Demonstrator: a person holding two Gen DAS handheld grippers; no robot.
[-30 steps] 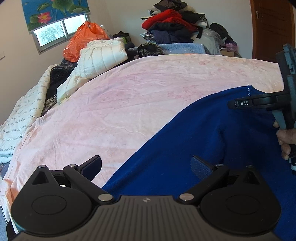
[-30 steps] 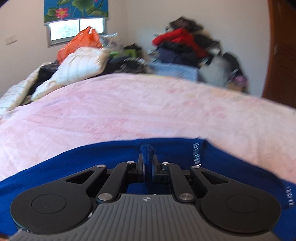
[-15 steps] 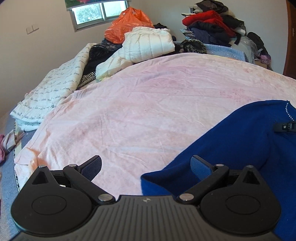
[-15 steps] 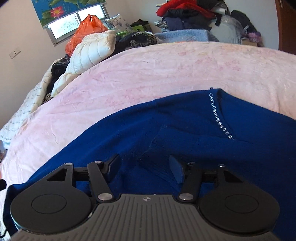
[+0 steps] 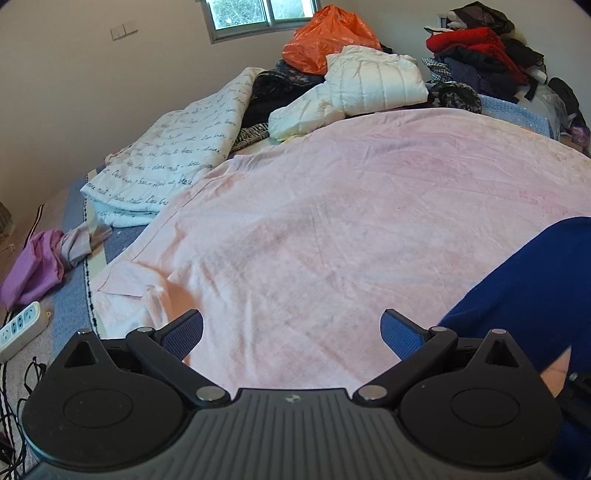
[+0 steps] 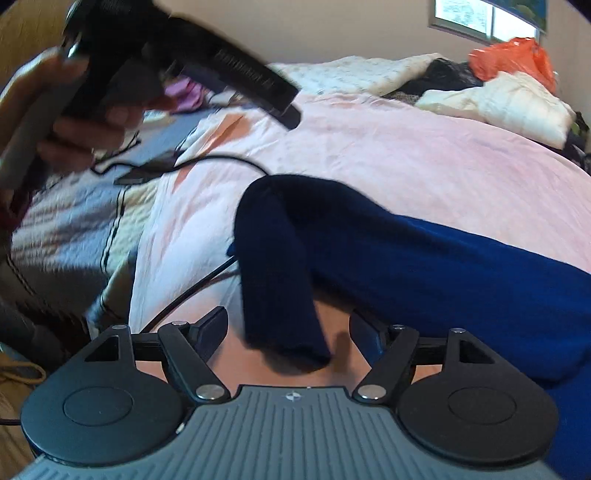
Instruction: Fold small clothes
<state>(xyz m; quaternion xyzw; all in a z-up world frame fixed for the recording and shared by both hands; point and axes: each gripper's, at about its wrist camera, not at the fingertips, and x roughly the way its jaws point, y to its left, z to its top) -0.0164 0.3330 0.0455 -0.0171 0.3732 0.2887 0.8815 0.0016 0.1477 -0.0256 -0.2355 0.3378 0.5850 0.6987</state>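
A bedroom, with a pink sheet [image 5: 332,229] spread over the bed as the folding surface and clutter ringing it. Nearest in the right wrist view, the right gripper [image 6: 288,328] hangs over the near edge of the bed with its jaws opening; the cuff end of a dark blue sleeve [image 6: 277,280] lies between them, but the pads do not press on it. That sleeve belongs to a blue sweater [image 6: 461,258], which stretches away to the right across the sheet, the sleeve bent down toward the camera. In the left wrist view the left gripper [image 5: 291,332] stands wide open over bare sheet, holding nothing, with the sweater's edge just beside its right finger. The person's hand [image 6: 55,110] carrying that left gripper shows blurred at the upper left of the right wrist view, well apart from the garment. A black cable [image 6: 221,162] crosses the sheet's left edge. Further off lie a script-printed quilt [image 5: 173,162], a purple cloth [image 5: 33,266] and a power strip [image 5: 20,328] on the floor side, then a white puffer jacket [image 5: 373,81], an orange plastic bag [image 5: 325,40] beneath the window [image 5: 258,11], and a heap of dark and red clothes [image 5: 476,51]. Judging by the layout, the folding is at an early stage: one sleeve looks brought in, while the body remains spread and no neat stack is visible.
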